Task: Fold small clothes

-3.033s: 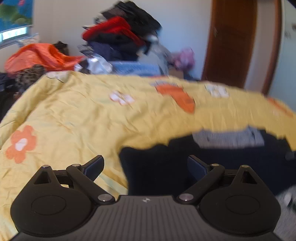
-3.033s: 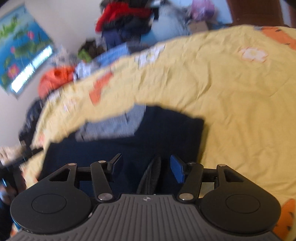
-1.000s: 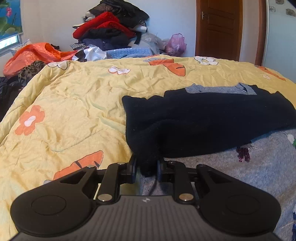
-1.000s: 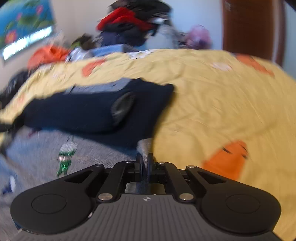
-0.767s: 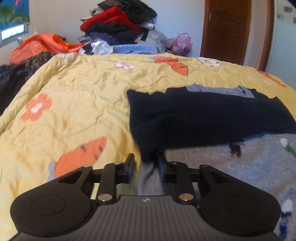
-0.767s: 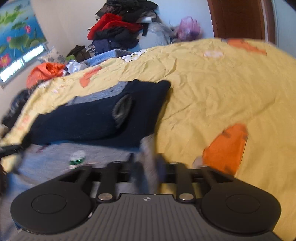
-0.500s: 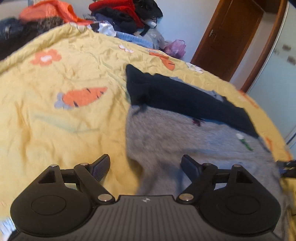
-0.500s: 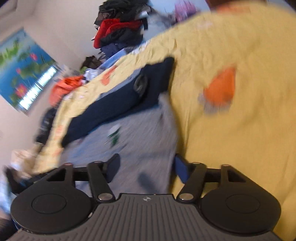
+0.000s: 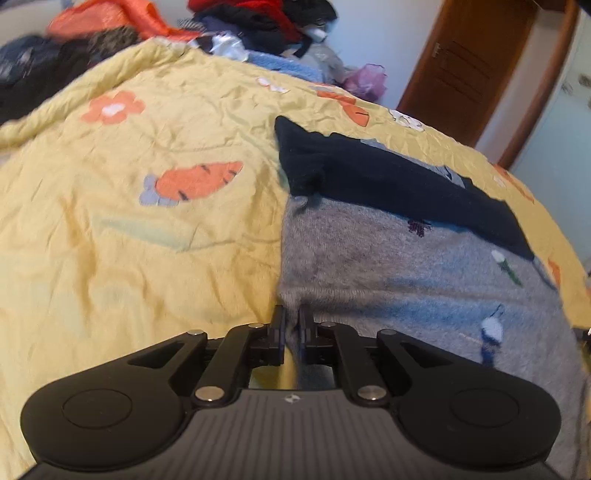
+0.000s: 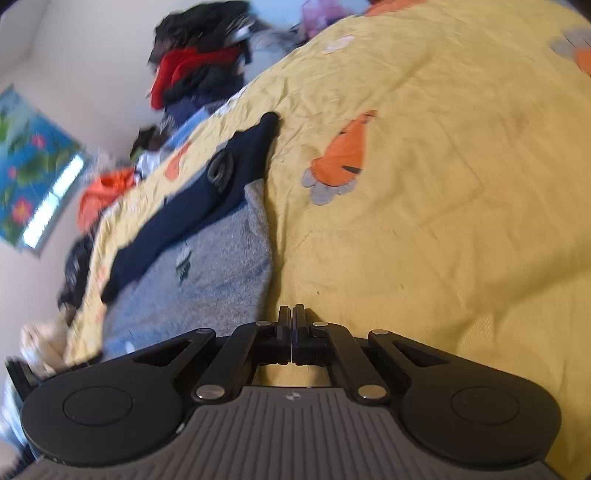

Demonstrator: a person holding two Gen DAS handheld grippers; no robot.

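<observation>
Left tongs [image 9: 291, 325] are clenched on the near left corner of the sweater [image 9: 406, 280], a sliver of grey knit showing between the two fingers. Right tongs [image 10: 292, 321] are pressed together fingertip to fingertip; we see no cloth between them, and the sweater's [image 10: 207, 273] right edge lies just to their left, over bare quilt [image 10: 424, 236].

We note the sweater lies flat on the bed: grey body toward us, with small embroidered motifs, and a dark navy band [image 9: 388, 177] folded across its far end. In the right view a dark oval patch [image 10: 221, 168] sits on the navy part. Grey collar cloth peeks out beyond the navy band in the left view.

Quilt [image 9: 129, 229] is yellow, creased, printed with orange carrots [image 9: 192, 182] and flowers. Beyond the bed: a pile of clothes [image 9: 258, 18], red and black on top, an orange bag [image 9: 107, 18] to its left, a brown door [image 9: 469, 70] at far right. Right view also shows a blue floral picture [image 10: 33, 170] on the wall; its edges are blurred.
</observation>
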